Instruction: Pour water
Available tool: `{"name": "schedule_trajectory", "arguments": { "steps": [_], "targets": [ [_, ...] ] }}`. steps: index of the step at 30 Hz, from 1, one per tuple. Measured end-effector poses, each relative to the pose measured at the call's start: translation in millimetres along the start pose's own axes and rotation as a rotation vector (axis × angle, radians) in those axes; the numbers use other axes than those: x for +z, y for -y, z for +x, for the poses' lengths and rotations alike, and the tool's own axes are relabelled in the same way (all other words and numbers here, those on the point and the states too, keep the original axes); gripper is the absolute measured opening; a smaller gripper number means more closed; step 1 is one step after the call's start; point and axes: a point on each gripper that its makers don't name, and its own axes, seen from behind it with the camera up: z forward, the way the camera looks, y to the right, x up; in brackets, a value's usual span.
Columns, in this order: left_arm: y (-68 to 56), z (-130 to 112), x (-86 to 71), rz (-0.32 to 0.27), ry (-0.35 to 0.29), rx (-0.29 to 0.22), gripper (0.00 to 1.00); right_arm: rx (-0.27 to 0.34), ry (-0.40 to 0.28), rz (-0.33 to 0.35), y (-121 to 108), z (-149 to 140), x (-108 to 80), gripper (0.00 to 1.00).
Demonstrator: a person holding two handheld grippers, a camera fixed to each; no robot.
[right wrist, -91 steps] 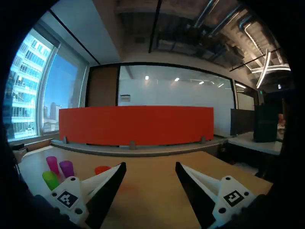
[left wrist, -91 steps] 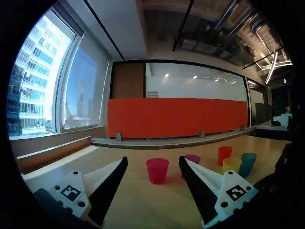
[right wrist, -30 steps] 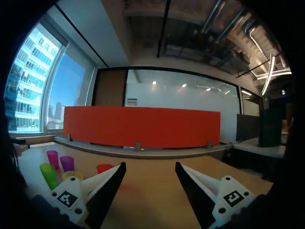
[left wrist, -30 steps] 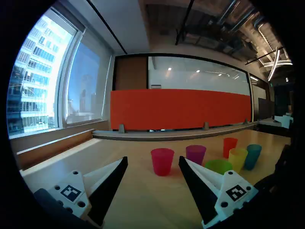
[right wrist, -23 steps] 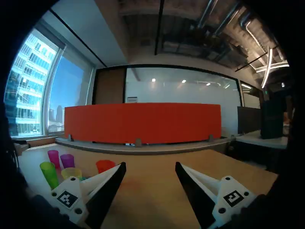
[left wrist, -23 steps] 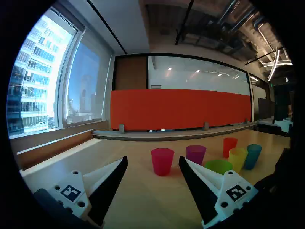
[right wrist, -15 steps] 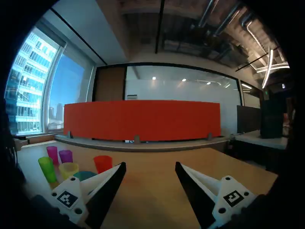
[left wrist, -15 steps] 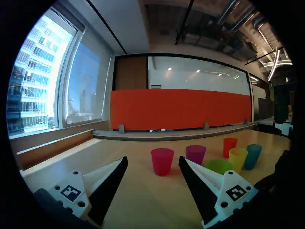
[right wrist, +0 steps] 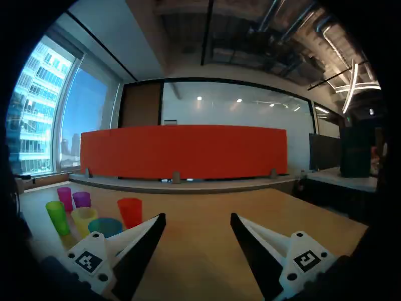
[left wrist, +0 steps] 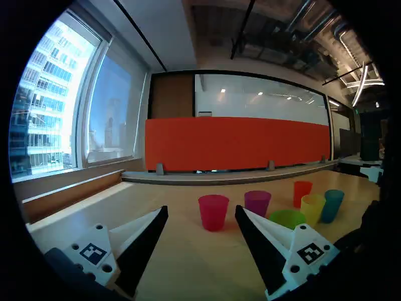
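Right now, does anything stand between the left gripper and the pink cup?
Nothing visible does. The open left gripper points at the pink cup, with only the table surface between them. The purple cup stands farther back to the right, out of that line.

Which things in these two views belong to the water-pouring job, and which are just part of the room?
Likely for the job: pink cup, purple cup, green cup, orange cup, yellow cup, teal cup, the table under them.
Just surroundings: red-orange partition, window, ceiling pipes.
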Motion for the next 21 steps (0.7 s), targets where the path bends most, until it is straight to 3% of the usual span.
{"name": "schedule_trajectory", "arguments": {
  "steps": [21],
  "targets": [
    [-0.3, 0.1, 0.3, 0.0, 0.0, 0.0, 1.0, 0.001, 0.004, 0.008, 3.7, 1.4, 1.5, 1.0]
  ]
}}
